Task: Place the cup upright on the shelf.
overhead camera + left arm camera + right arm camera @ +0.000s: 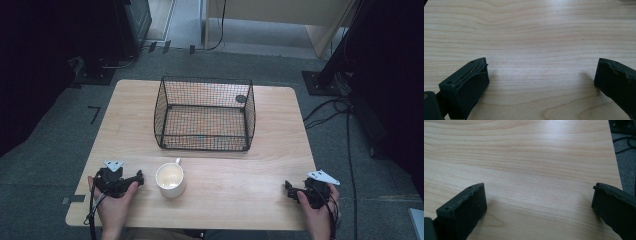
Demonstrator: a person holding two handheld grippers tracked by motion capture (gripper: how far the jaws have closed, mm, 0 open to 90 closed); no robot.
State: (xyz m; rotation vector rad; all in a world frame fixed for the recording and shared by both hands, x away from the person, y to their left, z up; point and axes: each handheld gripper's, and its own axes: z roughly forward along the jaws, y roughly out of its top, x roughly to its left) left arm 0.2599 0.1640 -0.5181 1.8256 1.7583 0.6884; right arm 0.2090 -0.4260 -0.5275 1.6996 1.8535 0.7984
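A white mug [171, 179] stands upright on the wooden table [240, 200], near its front edge and left of centre, its handle pointing away toward the basket. Behind it sits a black wire basket [205, 114] with nothing inside that I can see. My left gripper [136, 178] rests on the table just left of the mug, a short gap apart from it. In the left gripper view its jaws stand wide apart over bare wood, so the left gripper [541, 75] is open. My right gripper [291, 190] lies at the front right; the right gripper [539, 200] is open over bare wood too.
A small dark round mark [241, 99] lies on the table behind the basket's back right corner. Grey carpet surrounds the table, with cables [330, 112] on the floor at the right and dark stands at the back corners. The table's right edge [615, 157] is close to my right gripper.
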